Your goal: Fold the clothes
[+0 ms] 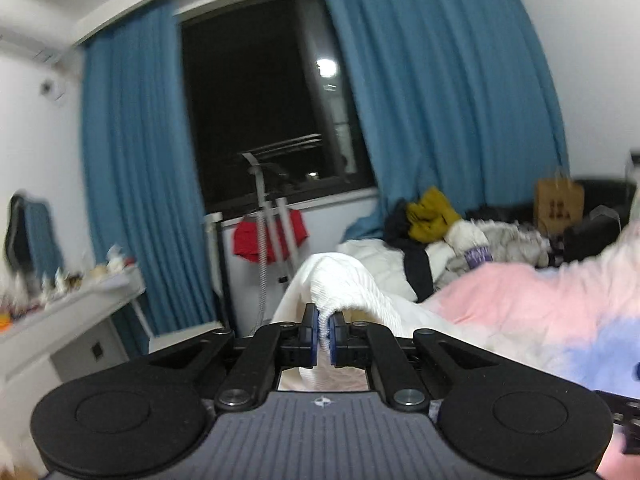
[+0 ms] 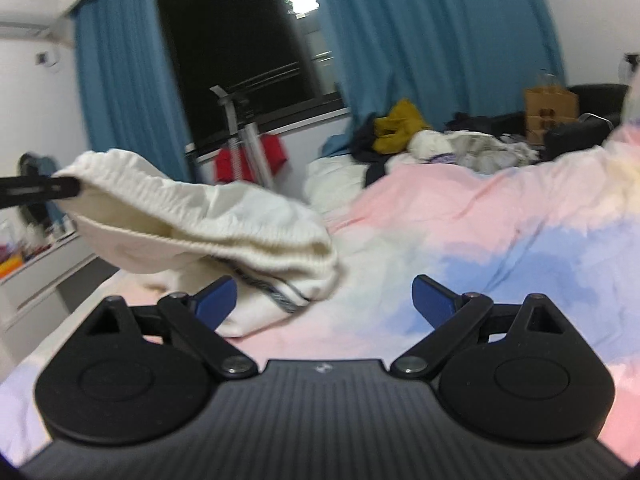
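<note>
My left gripper pinching ribbed hem of white garment – lifted off pastel bedsheet. Right gripper spread wide, nothing between – garment at its 11 o'clock.

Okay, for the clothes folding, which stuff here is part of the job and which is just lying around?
Part of the job:
- white garment, its edge pinched in the left gripper
- right gripper, open
- pastel bedspread it lies on

Lying about:
- clothes pile
- red cloth
- paper bag
- cluttered desk

My white ribbed garment hangs lifted by its elastic hem, its striped lower end bunched on the pastel bed.
</note>
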Motion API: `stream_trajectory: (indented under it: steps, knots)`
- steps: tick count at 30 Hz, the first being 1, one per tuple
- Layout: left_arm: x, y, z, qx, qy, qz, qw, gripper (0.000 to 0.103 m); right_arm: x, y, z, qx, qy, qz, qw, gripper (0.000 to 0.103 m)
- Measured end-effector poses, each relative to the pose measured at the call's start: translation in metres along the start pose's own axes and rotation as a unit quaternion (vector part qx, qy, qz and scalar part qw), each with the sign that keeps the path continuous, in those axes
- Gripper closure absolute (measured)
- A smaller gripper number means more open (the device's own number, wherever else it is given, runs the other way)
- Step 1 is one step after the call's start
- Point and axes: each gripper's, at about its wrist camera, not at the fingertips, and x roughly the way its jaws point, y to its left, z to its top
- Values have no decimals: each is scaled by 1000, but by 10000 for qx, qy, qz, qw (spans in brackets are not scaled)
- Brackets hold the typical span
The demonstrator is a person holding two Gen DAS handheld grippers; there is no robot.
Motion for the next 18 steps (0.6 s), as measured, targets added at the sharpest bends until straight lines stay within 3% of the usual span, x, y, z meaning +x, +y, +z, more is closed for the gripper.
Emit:
stream_trajectory:
  steps: [4,8,14,18]
  knots:
    - [-55,59,-19,-740,16,208,9970,97,-21,25,-2,-417,161,223,9988,7]
    - [-75,113,-59,-1389,310,503,9885,97,-33,49,-13,-821,354,370,9953,7]
    - [-63,166,-103,-2190,1314,654,9646,97,-6,72,-40,-955,1008,572,9887,7]
    - [-71,185,-115,-2305,1412,633,9607,97,21,92,-59,-1572,1276,546,9778,7]
